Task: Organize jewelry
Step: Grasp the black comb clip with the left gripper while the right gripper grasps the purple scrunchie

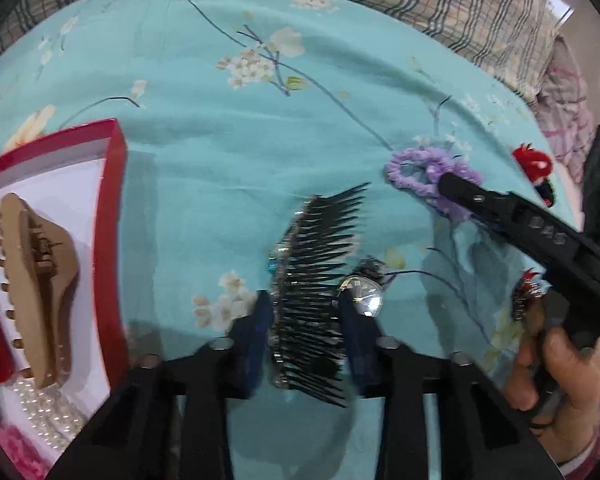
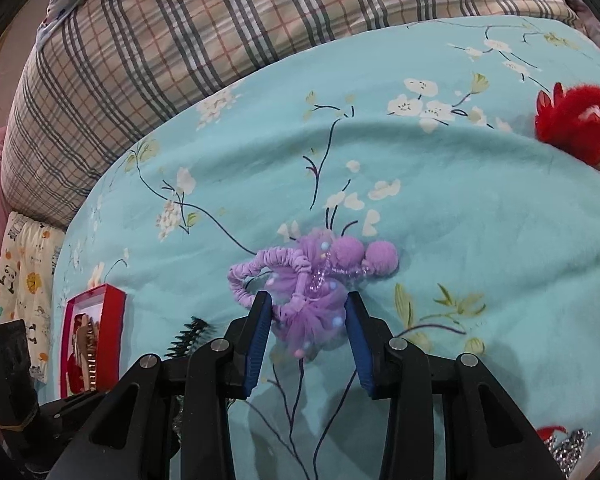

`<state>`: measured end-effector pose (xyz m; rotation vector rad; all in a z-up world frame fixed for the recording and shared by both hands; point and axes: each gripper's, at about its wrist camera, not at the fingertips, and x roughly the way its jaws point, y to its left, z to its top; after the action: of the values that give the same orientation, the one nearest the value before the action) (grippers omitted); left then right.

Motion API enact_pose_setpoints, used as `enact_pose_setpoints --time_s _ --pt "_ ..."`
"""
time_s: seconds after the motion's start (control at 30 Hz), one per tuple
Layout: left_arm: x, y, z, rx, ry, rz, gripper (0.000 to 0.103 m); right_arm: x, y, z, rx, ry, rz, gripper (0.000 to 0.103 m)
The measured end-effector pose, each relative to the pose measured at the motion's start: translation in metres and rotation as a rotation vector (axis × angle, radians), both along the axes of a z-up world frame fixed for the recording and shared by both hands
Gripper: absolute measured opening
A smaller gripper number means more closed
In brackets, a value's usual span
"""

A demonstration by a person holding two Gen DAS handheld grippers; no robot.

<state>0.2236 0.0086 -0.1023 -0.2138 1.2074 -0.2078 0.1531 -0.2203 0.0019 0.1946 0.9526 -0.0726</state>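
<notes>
Left gripper (image 1: 304, 320) spread wide around the comb (image 1: 320, 280) on the bedspread (image 1: 220, 160), right gripper (image 2: 308, 320) likewise around the purple hair tie (image 2: 308, 280); closing may snag cloth or drop either before the red box (image 1: 116, 208).

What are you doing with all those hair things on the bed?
Someone is sorting hair accessories into a red box using two hand-held grippers. The left gripper is open around a black hair comb lying on the blue flowered sheet. The right gripper is open around a purple hair tie. A tan hair claw and pearls already lie in the box. A fluffy red clip waits on the sheet.
</notes>
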Motion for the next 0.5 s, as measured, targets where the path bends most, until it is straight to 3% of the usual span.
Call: enact_pose_setpoints --time_s 0.03,0.07,0.17,0.5 --pt "0.000 -0.001 0.002 -0.002 -0.008 -0.005 0.015 0.001 0.001 0.000 -0.010 -0.003 0.000 0.035" --pt "-0.002 -0.002 0.005 0.014 -0.021 -0.008 0.011 0.002 0.002 -0.001 -0.019 -0.004 0.004 0.026" --pt "-0.006 -0.003 0.011 0.033 -0.048 -0.019 0.003 0.002 0.004 -0.001 -0.039 -0.012 0.010 0.022" --pt "-0.033 0.011 0.038 -0.002 -0.084 -0.006 0.001 -0.021 0.020 0.027 -0.046 -0.081 0.059 0.021"
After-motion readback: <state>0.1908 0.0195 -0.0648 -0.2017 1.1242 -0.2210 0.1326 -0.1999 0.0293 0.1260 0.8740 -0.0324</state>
